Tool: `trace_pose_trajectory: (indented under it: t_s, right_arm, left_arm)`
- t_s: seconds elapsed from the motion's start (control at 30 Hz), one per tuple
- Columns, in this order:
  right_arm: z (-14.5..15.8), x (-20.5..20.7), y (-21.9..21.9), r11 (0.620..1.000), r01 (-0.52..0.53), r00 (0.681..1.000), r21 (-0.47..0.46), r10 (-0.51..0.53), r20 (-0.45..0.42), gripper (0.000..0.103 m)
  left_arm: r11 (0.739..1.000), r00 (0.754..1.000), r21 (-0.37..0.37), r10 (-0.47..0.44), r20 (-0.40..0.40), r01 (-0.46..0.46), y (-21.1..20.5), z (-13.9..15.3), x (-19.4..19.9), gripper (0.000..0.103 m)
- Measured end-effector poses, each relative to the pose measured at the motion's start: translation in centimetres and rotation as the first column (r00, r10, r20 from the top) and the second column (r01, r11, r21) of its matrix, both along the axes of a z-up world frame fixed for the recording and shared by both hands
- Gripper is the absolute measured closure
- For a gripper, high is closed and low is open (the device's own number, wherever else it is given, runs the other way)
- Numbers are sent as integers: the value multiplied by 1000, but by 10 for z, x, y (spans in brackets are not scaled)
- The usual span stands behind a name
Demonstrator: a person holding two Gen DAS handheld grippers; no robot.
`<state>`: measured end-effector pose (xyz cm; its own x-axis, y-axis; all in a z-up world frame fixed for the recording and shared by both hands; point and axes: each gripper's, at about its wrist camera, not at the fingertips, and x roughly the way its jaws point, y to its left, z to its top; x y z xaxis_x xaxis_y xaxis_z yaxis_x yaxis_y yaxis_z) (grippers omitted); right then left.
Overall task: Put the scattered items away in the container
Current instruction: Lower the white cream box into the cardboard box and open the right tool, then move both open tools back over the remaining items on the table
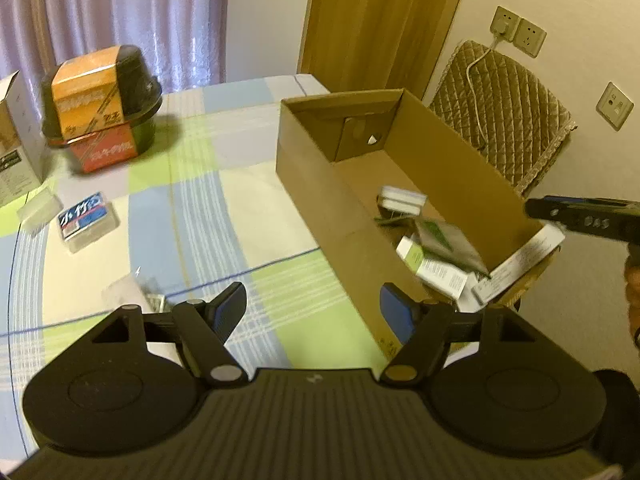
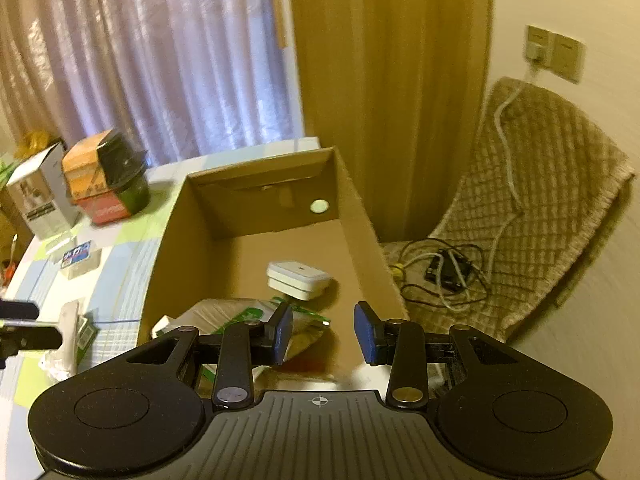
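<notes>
An open cardboard box [image 1: 320, 200] stands on the table's right side. Inside lie a white case [image 1: 402, 199], a green-and-white bag [image 1: 444, 238] and white cartons [image 1: 520, 264]. My left gripper [image 1: 314, 312] hangs open and empty over the cloth, just left of the box. My right gripper [image 2: 326, 334] is open and empty above the box [image 2: 188, 240], over the bag [image 2: 240, 316] and near the white case [image 2: 298, 280]. On the cloth lie a blue-labelled clear box [image 1: 86, 220], a clear plastic case [image 1: 40, 208] and a small crumpled packet [image 1: 132, 292].
A black bowl with an orange sleeve [image 1: 102, 108] and a white carton [image 1: 16, 140] stand at the table's far left. Behind the box is a quilted chair [image 2: 540, 208] with cables [image 2: 444, 272] on its seat. Curtains and a wooden door lie beyond.
</notes>
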<state>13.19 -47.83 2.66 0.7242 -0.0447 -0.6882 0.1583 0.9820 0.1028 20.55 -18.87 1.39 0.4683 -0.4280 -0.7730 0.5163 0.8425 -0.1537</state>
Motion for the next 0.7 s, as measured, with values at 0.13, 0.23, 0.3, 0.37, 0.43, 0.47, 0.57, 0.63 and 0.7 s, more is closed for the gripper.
trace_pose_trajectory:
  t_s: [0.13,0.23,0.3,0.37,0.43,0.47,0.57,0.63,0.7]
  right_arm:
    - [-1,-20,-6,1000,23,1000,15,-23,-7,62]
    - [-1,-32,-8,999,36,999,6,-36,-12,62]
    - [-1,-39,-11,998,55,998,13,-55,-6,62]
    - [-1,-42,-12,998,55,998,12,-55,-15,62]
    - [-6,-39,-14,999,48,998,17,-47,-48,62]
    - [-9,-36,-14,999,46,997,20,-45,-60,62]
    - [-17,-24,-12,1000,19,998,24,-17,-68,62]
    - [-23,-12,-11,999,-5,998,38,8,-63,62]
    - [-27,-2,-10,999,-7,998,40,10,-70,62]
  left_arm:
    - [1000,1000,7,17,-10,-17,13,-7,-9,34]
    - [1000,999,8,30,-20,-29,21,-11,-15,34]
    - [999,999,9,35,-24,-35,25,-13,-19,34]
    - [999,999,10,41,-26,-40,28,-14,-21,33]
    - [999,998,11,48,-30,-48,30,-16,-22,33]
    - [999,998,10,50,-32,-50,32,-16,-23,33]
    - [999,998,11,53,-34,-53,34,-16,-24,33]
    - [998,998,15,56,-34,-56,35,-17,-24,33]
    - [998,997,19,62,-35,-61,38,-17,-24,33]
